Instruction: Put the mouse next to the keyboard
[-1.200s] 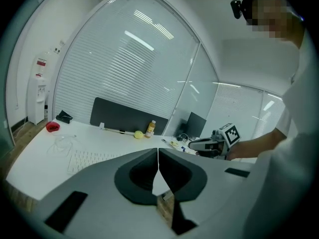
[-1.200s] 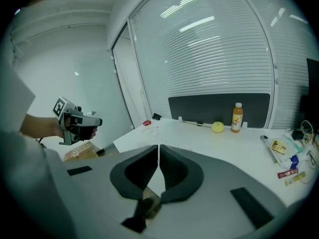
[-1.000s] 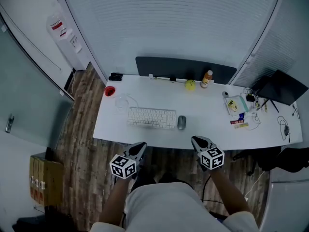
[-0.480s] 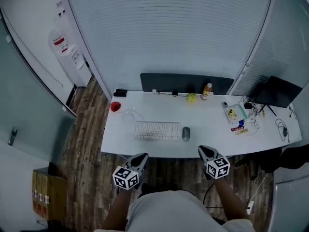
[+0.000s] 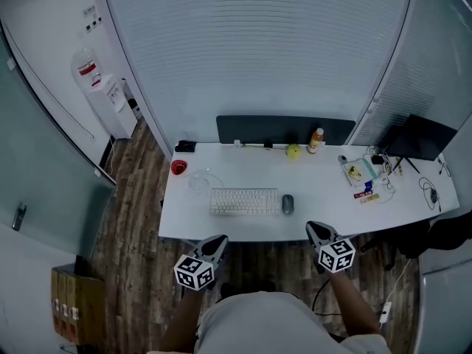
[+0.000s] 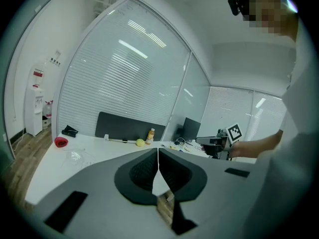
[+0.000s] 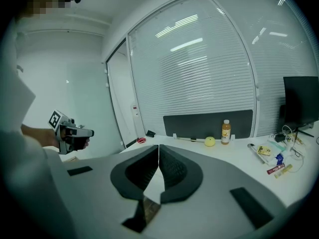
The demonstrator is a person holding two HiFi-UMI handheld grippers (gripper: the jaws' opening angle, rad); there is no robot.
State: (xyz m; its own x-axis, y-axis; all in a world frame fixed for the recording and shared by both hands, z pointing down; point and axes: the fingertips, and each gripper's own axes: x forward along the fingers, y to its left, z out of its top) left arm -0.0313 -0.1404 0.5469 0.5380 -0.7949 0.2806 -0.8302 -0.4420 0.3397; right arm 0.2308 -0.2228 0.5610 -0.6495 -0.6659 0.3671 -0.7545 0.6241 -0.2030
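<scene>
The left tongs [image 5: 216,240] are clenched, their dark pads pressed flat together with nothing between them. The right tongs [image 5: 313,229] are clenched as well and just as empty. Both hang level over the brown wood-plank floor [image 5: 140,220], just short of the near edge of the long white desk [image 5: 317,183]. On that desk, well apart from both tongs, the grey oval computer mouse [image 5: 287,204] lies just beside the right end of the flat white keyboard [image 5: 245,200]. Farther back stand a round yellow fruit [image 5: 293,151] and an orange-filled plastic bottle [image 5: 317,140], before a dark rectangular screen panel [image 5: 284,129].
</scene>
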